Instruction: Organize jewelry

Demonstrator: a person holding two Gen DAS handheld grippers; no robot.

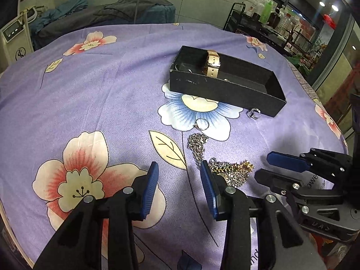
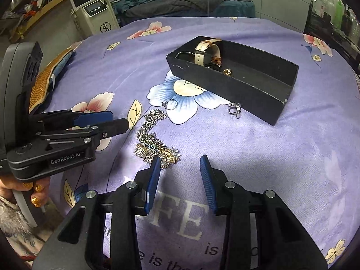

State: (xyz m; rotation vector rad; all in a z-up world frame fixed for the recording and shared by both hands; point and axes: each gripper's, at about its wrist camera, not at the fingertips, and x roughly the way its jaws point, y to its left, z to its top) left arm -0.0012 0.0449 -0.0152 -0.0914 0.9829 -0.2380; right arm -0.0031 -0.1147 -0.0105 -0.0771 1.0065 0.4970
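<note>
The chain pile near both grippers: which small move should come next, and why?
Probably ease the right gripper forward and left over the chain pile. Its fingers are open and empty, the pile lies just beyond its left finger, and the black box already holds a watch.

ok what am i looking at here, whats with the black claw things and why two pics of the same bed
The black claws are two hand-held grippers with blue finger pads; a person carries one in each hand. Each has a camera looking along its fingers, so you get two views of one scene. The left gripper fills the bottom of the left view, the right gripper the bottom of the right view; each also shows from the side in the other's picture. Both are open and hold nothing. On the purple floral sheet sit a black box with a watch inside, a chain pile and two loose silver rings.
</note>
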